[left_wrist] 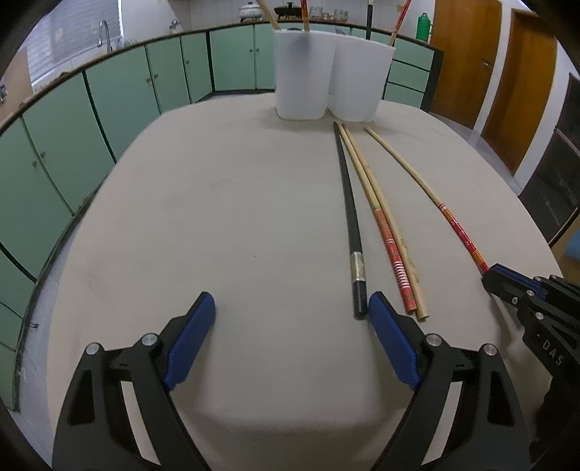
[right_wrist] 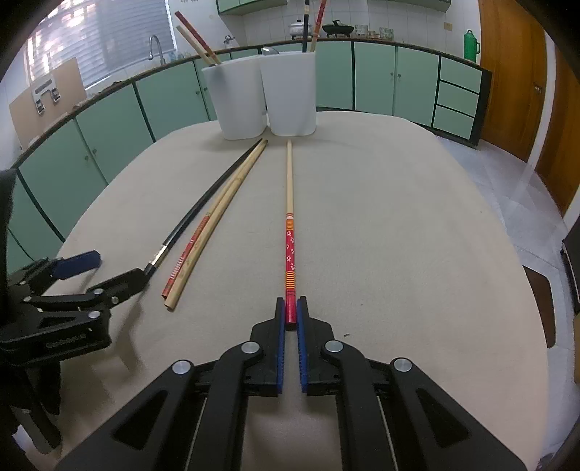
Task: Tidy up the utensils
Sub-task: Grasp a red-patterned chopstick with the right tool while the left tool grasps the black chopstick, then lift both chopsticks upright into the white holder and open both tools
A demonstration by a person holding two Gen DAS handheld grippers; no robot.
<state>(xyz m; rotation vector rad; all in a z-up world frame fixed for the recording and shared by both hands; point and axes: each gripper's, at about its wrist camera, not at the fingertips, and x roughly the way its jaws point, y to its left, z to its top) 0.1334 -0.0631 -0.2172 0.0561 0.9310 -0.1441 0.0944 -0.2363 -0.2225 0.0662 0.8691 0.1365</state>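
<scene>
Several chopsticks lie on the beige table. A black chopstick lies beside a red-patterned one and a plain bamboo one. My left gripper is open and empty, its right fingertip next to the black chopstick's end. A red flowered chopstick lies apart to the right. My right gripper is shut on its red end. Two white cups at the far edge hold upright chopsticks.
Green cabinets with a counter, a sink tap, pots and a green thermos ring the table. Wooden doors stand at the right. The left gripper shows in the right wrist view.
</scene>
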